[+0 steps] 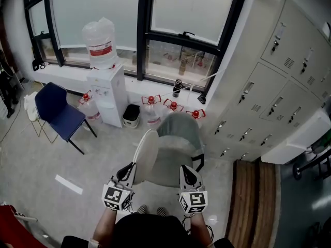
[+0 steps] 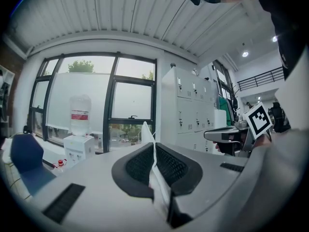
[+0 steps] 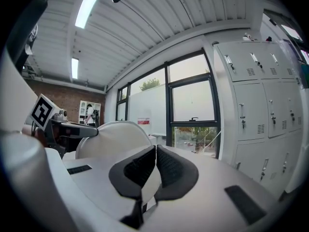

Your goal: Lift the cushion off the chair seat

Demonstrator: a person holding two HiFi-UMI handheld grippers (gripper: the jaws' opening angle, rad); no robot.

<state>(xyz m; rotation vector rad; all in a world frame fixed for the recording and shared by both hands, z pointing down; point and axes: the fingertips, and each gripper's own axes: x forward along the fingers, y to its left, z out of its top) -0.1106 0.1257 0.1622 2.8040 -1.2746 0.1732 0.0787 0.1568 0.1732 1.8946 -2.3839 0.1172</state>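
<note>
My left tongs [image 1: 130, 168] were clamped on the thin rim of the cushion [image 1: 146, 156]. The cushion was a pale, rounded pad, tilted up on edge over the left edge of the chair [image 1: 181, 138] seat. I could not tell whether its lower edge touched the seat. My right tongs [image 1: 188, 171] were closed near the seat's front right corner, pinching a pale strip that was probably the same rim. The cushion looked light, soft and thin enough to sag, with a smooth cover. I judged the rim the best hold, pinched deep at two well-separated spots.
</note>
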